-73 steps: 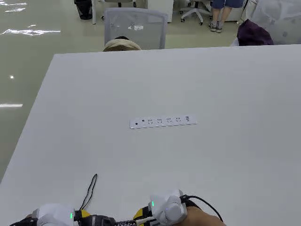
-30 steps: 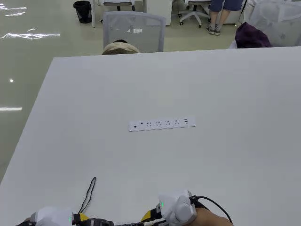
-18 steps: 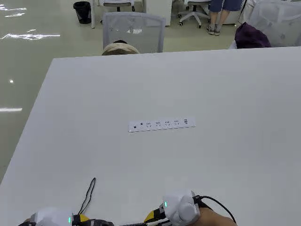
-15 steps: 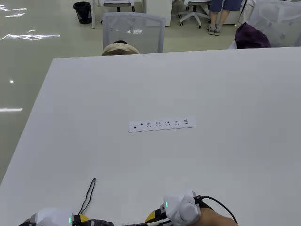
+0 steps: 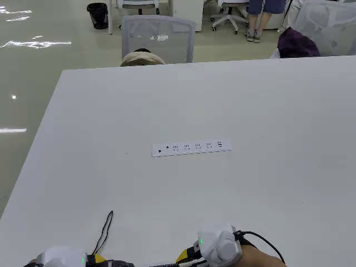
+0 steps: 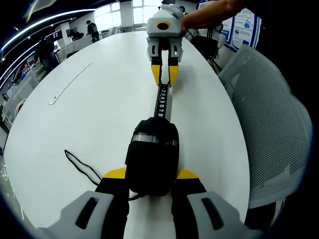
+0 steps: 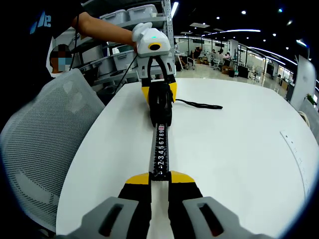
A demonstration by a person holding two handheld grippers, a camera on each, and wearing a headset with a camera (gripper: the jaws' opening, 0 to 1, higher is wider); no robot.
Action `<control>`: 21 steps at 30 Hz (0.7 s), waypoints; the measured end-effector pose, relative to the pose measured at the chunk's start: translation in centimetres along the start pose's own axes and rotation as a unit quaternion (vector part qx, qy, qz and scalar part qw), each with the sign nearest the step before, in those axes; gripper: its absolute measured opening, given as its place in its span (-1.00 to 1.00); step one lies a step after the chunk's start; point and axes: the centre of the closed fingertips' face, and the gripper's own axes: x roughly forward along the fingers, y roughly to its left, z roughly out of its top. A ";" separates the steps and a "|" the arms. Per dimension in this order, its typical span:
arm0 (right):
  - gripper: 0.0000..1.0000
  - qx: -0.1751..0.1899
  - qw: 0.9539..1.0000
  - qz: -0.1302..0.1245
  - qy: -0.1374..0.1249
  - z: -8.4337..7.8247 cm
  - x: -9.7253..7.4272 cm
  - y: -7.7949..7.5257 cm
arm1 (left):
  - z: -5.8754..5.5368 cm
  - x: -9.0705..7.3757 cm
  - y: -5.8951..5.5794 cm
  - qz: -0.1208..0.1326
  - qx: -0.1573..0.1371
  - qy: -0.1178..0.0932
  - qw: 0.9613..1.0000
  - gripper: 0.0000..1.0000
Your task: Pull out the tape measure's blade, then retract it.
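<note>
The black tape measure case [image 6: 152,157] lies on the white table [image 5: 222,100], and my left gripper [image 6: 152,174] is shut on it with its yellow-tipped jaws at both sides. From the case the numbered blade [image 6: 162,102] runs straight out to my right gripper [image 6: 164,74]. In the right gripper view, my right gripper [image 7: 160,177] is shut on the blade [image 7: 160,152], which leads back to the case [image 7: 160,107]. The case's black wrist strap [image 5: 105,229] trails over the table. At the head view's bottom edge sit the left gripper [image 5: 103,261] and the right gripper [image 5: 186,258].
A white power strip [image 5: 191,147] lies mid-table. A grey mesh chair [image 5: 158,36] stands at the far edge with a person's head [image 5: 143,57] just below it. Another mesh chair [image 6: 269,124] is close behind the near table edge.
My right gripper has moved to the right, away from the left one, and more blade shows between them. The left gripper and case have stayed in place.
</note>
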 end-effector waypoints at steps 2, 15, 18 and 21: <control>-0.82 0.000 1.000 0.001 0.002 -0.1 -0.1 0.0 | 0.0 0.0 0.0 0.000 0.000 0.000 1.000 -0.44; -0.82 -0.004 1.000 0.001 0.005 -0.5 -0.7 0.2 | 0.0 -0.1 -0.1 0.000 -0.001 0.001 1.000 -0.44; -0.82 -0.004 1.000 0.001 0.005 -0.6 -0.9 0.2 | 0.1 -0.1 0.0 0.000 -0.001 0.001 1.000 -0.44; -0.82 -0.003 1.000 0.002 0.006 -0.7 -1.1 0.2 | 0.1 0.0 0.0 0.000 -0.001 0.001 1.000 -0.44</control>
